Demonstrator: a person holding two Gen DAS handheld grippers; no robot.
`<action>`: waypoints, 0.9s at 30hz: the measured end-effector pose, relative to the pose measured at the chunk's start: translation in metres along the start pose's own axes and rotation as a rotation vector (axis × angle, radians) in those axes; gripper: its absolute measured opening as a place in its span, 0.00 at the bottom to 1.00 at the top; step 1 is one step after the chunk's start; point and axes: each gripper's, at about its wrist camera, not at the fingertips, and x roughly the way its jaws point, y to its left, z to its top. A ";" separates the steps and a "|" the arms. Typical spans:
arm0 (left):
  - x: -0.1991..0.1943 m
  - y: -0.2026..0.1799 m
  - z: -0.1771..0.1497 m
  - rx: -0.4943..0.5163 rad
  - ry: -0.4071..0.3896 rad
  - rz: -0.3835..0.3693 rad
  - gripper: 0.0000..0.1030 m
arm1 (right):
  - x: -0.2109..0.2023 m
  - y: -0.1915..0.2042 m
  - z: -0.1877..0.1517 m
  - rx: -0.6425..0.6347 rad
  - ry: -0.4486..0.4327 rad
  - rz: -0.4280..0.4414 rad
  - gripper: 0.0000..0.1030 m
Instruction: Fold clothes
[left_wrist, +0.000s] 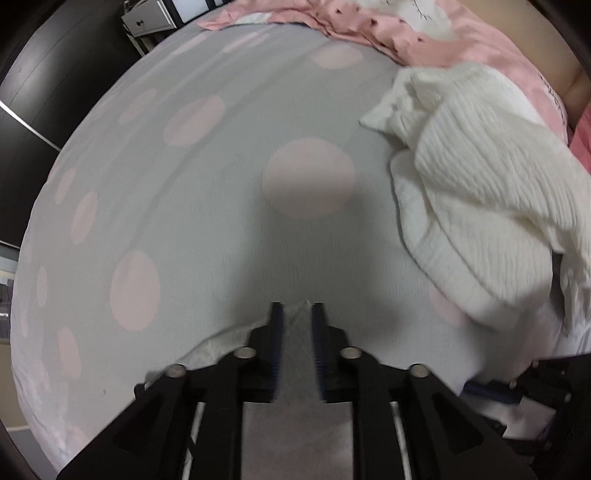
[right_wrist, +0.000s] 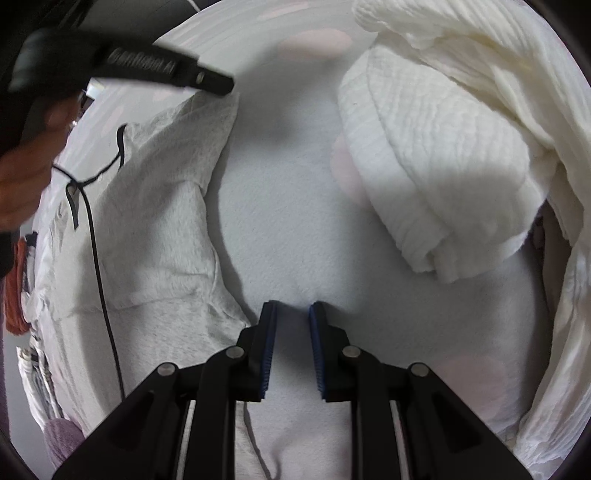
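Left fingers (left_wrist: 297, 314) pinch the grey garment (right_wrist: 147, 229), its length running away; right fingers (right_wrist: 292, 314) stand spread.

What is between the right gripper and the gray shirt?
Nothing visible. The right gripper hovers over bare bedsheet, and the gray shirt lies just to its left, already pinched by the left gripper.

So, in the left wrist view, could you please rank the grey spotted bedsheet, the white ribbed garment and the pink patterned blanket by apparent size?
1. Grey spotted bedsheet
2. White ribbed garment
3. Pink patterned blanket, though it lies farther off and is cut by the frame, so unsure.
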 end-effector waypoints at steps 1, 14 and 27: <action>0.000 -0.001 -0.001 0.006 0.002 0.005 0.22 | -0.003 -0.001 0.000 0.006 -0.011 0.005 0.18; 0.023 -0.012 0.000 0.020 0.061 0.018 0.19 | 0.008 0.032 0.019 0.009 -0.104 0.128 0.30; 0.017 -0.003 0.003 -0.062 -0.023 0.075 0.04 | 0.008 0.045 0.018 -0.057 -0.045 0.092 0.05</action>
